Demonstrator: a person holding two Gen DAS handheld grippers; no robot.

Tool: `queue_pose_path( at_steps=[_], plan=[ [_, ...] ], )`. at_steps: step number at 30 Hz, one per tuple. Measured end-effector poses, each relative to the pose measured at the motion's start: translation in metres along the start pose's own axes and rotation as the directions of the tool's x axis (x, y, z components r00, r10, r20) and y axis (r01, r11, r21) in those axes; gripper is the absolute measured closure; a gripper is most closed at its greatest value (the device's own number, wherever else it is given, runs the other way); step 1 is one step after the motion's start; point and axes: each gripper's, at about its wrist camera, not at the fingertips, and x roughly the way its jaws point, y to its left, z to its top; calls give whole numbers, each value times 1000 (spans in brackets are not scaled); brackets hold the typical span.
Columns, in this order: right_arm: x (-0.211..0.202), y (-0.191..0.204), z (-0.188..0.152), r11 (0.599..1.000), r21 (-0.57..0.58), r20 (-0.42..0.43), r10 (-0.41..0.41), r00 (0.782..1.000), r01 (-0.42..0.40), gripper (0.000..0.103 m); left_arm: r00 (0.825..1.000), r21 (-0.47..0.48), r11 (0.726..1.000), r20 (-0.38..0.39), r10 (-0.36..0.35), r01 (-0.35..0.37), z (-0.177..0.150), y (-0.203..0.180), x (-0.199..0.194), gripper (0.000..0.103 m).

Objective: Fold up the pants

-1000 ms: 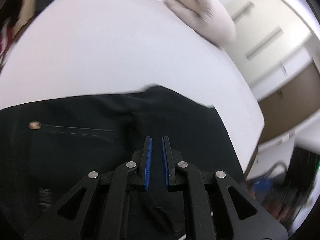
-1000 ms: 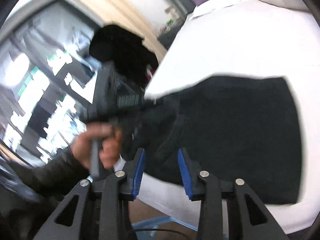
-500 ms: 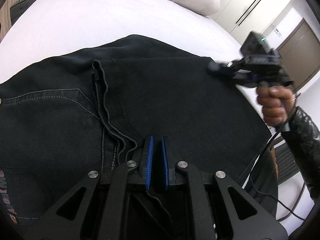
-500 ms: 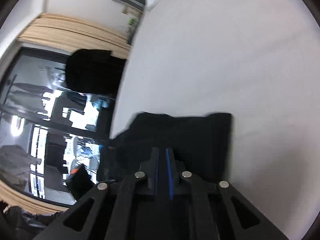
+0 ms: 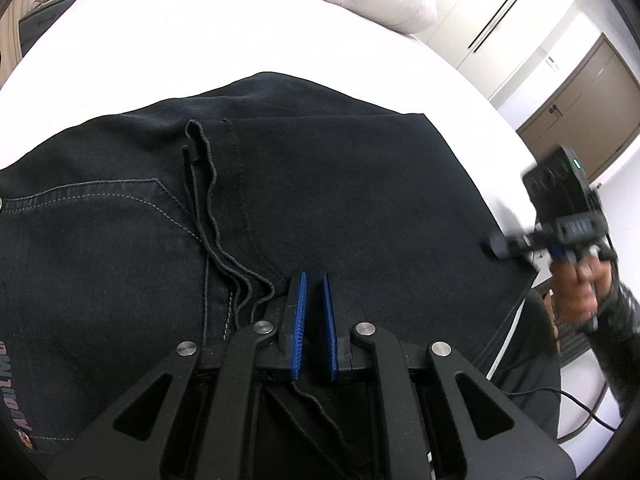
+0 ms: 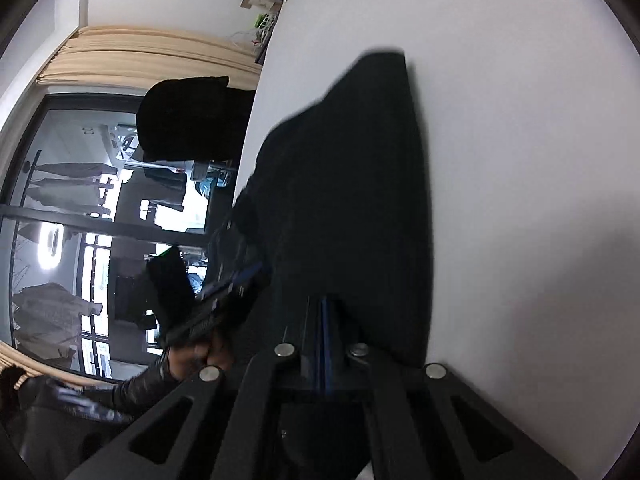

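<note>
On the white bed (image 5: 168,40) the pants (image 5: 320,184) lie crosswise; both tongs (image 5: 314,312) (image 6: 324,344) pinch their near edge.

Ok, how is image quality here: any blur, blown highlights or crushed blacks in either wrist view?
Left wrist view: mostly sharp, stitching on the black pants is readable, but the white bed is blown out and the right gripper at the edge is motion-smeared. Right wrist view: blurred throughout, pants a featureless dark mass, strong fisheye bending of the curtain.
</note>
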Motion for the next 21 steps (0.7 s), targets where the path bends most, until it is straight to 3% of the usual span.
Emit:
queue_pose_path(
  at_steps=[4, 12, 18, 21],
  plan=[
    [-3, 4, -31, 1000, 22, 18, -3, 1000, 3, 103, 1000, -6, 1000, 13, -7, 7, -3, 4, -3, 94],
    [4, -20, -42, 998, 60, 99, 16, 995, -22, 103, 998, -46, 999, 65, -2, 5, -16, 6, -35, 94],
    [-1, -11, -47, 996, 83, 126, -26, 992, 15, 103, 985, -171, 985, 175, 9, 22, -52, 38, -128, 94],
    [-9, -2, -58, 997, 73, 165, -21, 986, 9, 101, 972, -321, 947, 230, 49, 28, -85, 76, -176, 94]
  ],
)
